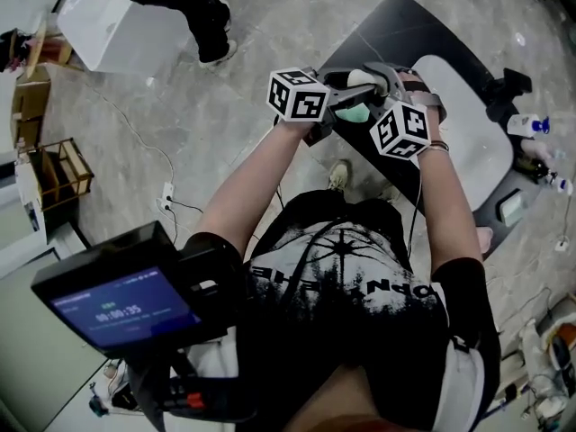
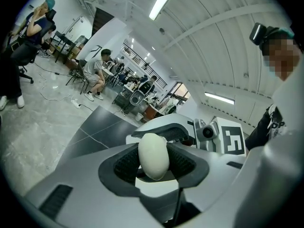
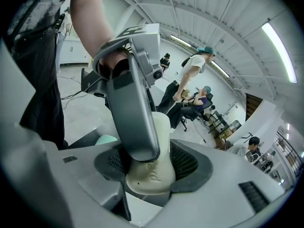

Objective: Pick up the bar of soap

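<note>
Got the bar of soap [image 2: 153, 151] pinched by both tools at once. The left gripper [image 2: 153, 161] has its fingers about half closed on the two flat faces. The right gripper [image 3: 148, 169] has its fingers spread wider, clamped across the bar's width with the stamped face toward its camera. The bar's up in the air in front of my chest, resting on nothing. I'd guess it's light, hard and slick, so grip the flat faces mid-bar. The rounded ends would probably squirt out.
</note>
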`<state>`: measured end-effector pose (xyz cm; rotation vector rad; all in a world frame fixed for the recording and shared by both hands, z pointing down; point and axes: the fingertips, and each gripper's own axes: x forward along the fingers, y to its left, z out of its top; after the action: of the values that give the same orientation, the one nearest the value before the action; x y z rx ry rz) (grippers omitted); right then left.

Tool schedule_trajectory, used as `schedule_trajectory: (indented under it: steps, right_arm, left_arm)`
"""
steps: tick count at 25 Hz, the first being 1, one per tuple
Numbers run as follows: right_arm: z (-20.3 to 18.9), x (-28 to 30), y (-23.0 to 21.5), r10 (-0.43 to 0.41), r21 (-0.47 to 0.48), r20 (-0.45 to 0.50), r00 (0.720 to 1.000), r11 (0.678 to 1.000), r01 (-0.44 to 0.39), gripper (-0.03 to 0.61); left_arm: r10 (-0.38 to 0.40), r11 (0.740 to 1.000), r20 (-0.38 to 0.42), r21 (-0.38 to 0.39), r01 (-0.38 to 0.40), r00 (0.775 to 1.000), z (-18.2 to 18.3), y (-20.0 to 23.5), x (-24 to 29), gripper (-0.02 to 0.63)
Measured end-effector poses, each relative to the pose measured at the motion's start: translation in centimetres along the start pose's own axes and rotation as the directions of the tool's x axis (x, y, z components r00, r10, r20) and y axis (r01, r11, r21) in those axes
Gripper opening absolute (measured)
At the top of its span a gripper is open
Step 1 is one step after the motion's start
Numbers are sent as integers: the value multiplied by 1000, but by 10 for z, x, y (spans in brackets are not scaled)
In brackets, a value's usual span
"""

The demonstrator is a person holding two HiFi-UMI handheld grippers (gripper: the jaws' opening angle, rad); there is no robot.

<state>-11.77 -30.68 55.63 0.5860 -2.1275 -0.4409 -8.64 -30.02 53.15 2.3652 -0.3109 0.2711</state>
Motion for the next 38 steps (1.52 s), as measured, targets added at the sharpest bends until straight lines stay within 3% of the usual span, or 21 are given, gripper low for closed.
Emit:
schedule_trajectory:
  steps: [17, 29, 38]
  right_arm:
    - [-46, 62, 19, 78, 98, -45, 996, 992, -74, 232]
    - [-60, 70, 36, 149, 175, -87, 985, 976, -132, 232]
    - [-62, 66, 36, 195, 296, -52, 979, 940, -172, 232]
  left_arm:
    - [19, 999, -142, -24, -23, 990, -37, 64, 25, 175]
    - [63, 996, -236, -44, -76, 970, -59, 81, 32, 198]
    - [134, 991, -275, 16, -135, 952, -56, 84, 34, 210]
